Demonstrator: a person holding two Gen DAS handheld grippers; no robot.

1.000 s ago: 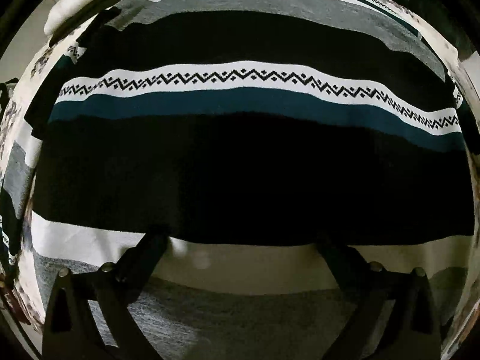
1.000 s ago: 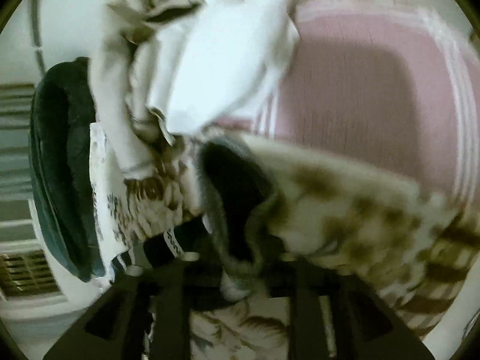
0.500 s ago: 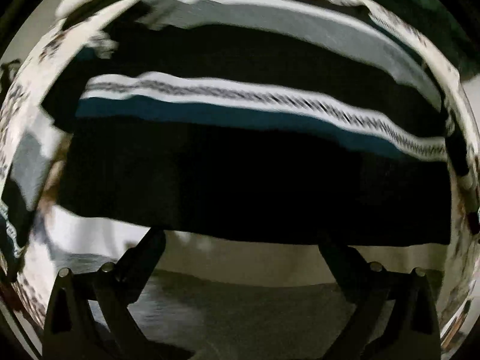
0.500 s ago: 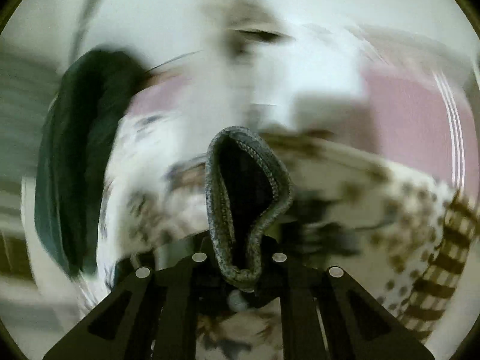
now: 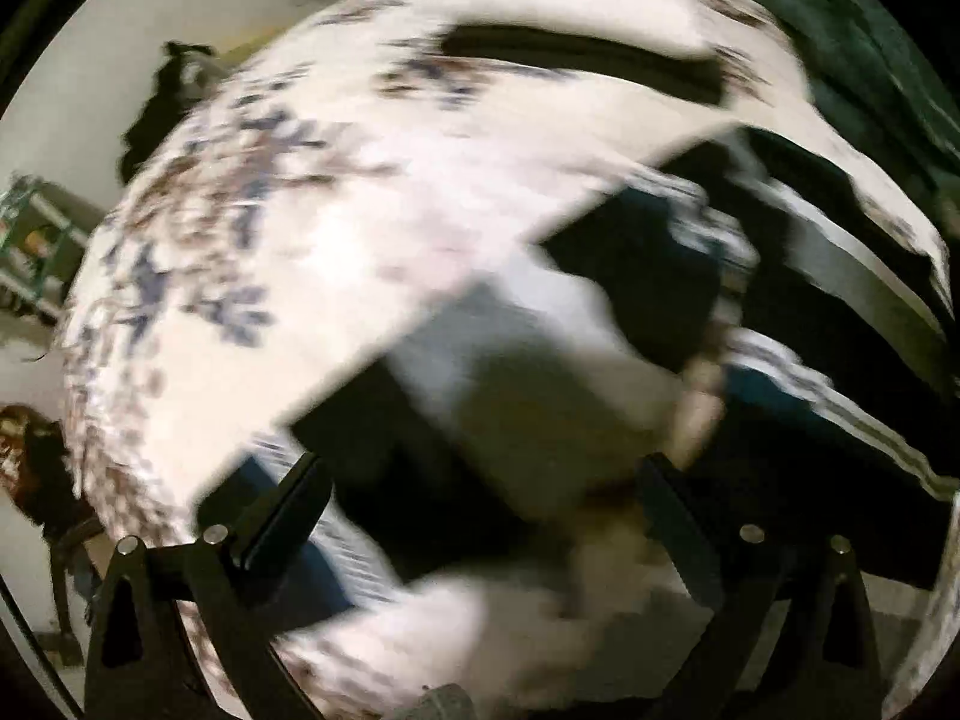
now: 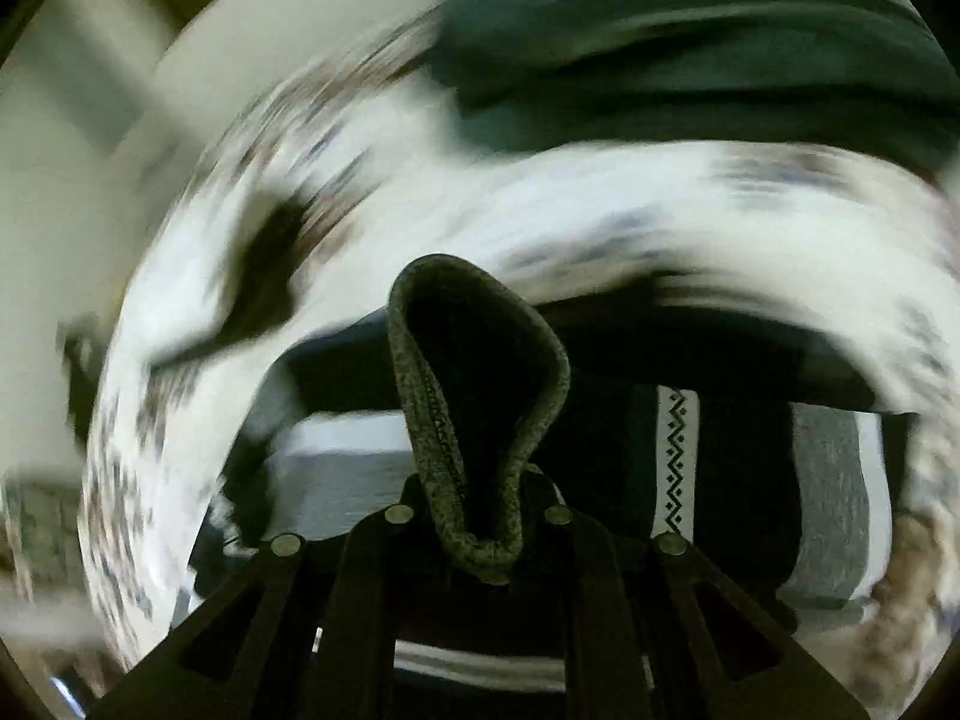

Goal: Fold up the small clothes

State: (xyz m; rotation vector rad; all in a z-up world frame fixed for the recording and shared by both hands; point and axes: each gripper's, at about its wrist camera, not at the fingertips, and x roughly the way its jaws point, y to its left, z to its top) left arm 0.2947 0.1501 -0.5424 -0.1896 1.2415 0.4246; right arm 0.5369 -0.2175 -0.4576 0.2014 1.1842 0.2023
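A black sweater (image 5: pixel 840 300) with white, teal and grey stripes lies on a floral sheet (image 5: pixel 300 210), badly blurred in the left wrist view. My left gripper (image 5: pixel 480 504) hovers over its corner with its fingers (image 5: pixel 288 510) wide apart and nothing pinched between them. In the right wrist view my right gripper (image 6: pixel 480 546) is shut on a grey knit edge (image 6: pixel 480 396) of dark cloth that loops up in front of the camera. The striped sweater (image 6: pixel 678 450) lies below it.
The white floral sheet (image 6: pixel 600 210) covers the surface. A dark green cloth (image 6: pixel 690 30) lies at its far side, also at the top right in the left wrist view (image 5: pixel 870 60). A shelf (image 5: pixel 36 240) and a dark hanging item (image 5: pixel 162 114) stand by the wall.
My right gripper closed on the grey knit edge and swung away from the pile of clothes to over the striped sweater. The left wrist view swept sideways off the sweater, now blurred.
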